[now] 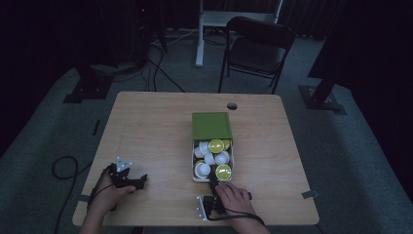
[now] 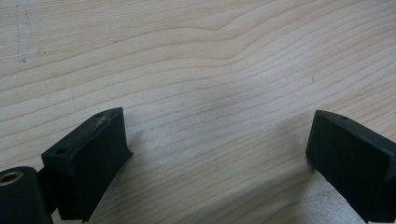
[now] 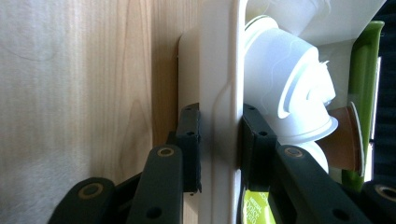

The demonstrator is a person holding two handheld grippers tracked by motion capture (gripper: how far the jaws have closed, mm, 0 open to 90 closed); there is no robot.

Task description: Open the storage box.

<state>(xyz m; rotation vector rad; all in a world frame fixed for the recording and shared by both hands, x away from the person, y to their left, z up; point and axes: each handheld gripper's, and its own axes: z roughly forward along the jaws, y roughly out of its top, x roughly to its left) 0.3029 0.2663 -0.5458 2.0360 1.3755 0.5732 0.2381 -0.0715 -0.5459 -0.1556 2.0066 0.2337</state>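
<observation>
From where I stood, the person had both forearms resting in at the near edge of the wooden table. The right gripper reached up to the near end of a white tray that sat a little right of the table's middle, and its two black jaws were pinched on the tray's near wall, one pad outside against the wood side, the other inside among the contents. In the right gripper view the white wall stood squeezed between those pads.

The tray was full of small coffee capsules, mostly white, with a couple of yellow-green tops showing. Its far end was tucked into a green sleeve, so it stood half drawn out like a drawer towards the person.

The left gripper lay well apart from the tray, near the table's left front corner, held low over the bare wood. Its jaws stood spread wide with nothing between them.
</observation>
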